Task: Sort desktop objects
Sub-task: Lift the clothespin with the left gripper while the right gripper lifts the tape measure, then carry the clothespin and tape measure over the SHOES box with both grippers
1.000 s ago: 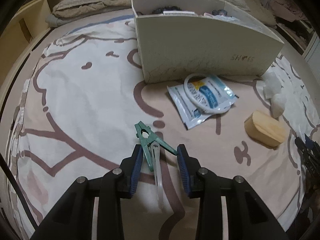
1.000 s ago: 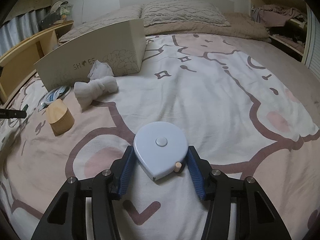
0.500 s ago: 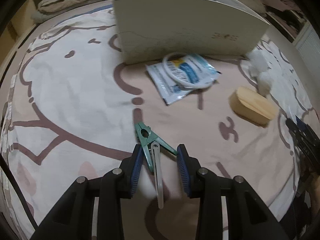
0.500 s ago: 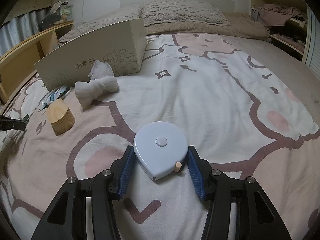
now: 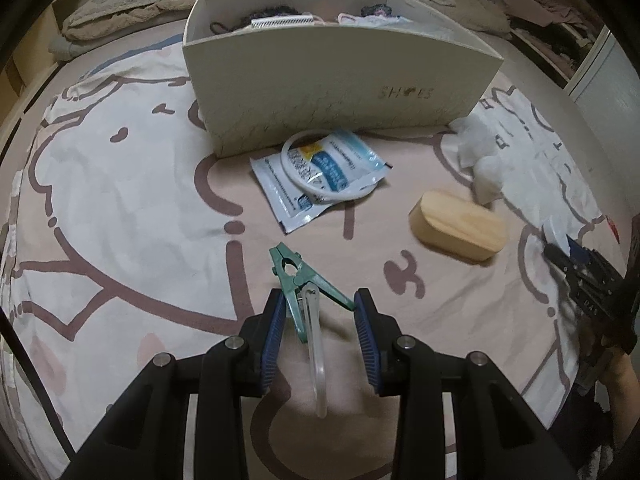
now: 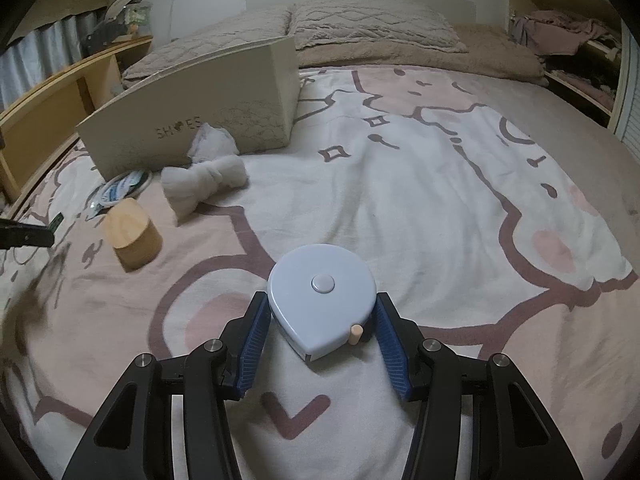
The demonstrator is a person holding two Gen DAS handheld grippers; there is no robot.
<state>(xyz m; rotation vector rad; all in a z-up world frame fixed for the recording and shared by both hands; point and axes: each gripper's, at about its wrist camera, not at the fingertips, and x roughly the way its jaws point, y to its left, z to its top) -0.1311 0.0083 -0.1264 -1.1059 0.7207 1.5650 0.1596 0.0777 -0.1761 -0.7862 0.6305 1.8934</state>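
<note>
My left gripper (image 5: 320, 304) is shut on a green clip (image 5: 298, 280) with a clear loop hanging from it, held above the bed. A cream shoe box (image 5: 340, 80) with several items inside stands ahead of it. My right gripper (image 6: 320, 316) is shut on a pale blue tape measure (image 6: 322, 292) just over the bedspread. The box also shows in the right wrist view (image 6: 192, 120), far left.
In front of the box lie a blue-white packet with a white ring (image 5: 324, 168), a wooden block (image 5: 456, 230) and a white knotted cloth (image 5: 484, 164). Pillows (image 6: 368, 24) lie at the bed's head. Wooden shelves (image 6: 52, 92) run along the left.
My left gripper has risen and tilted with the clip, so the box interior shows now. The right gripper with the tape measure has stayed put.
</note>
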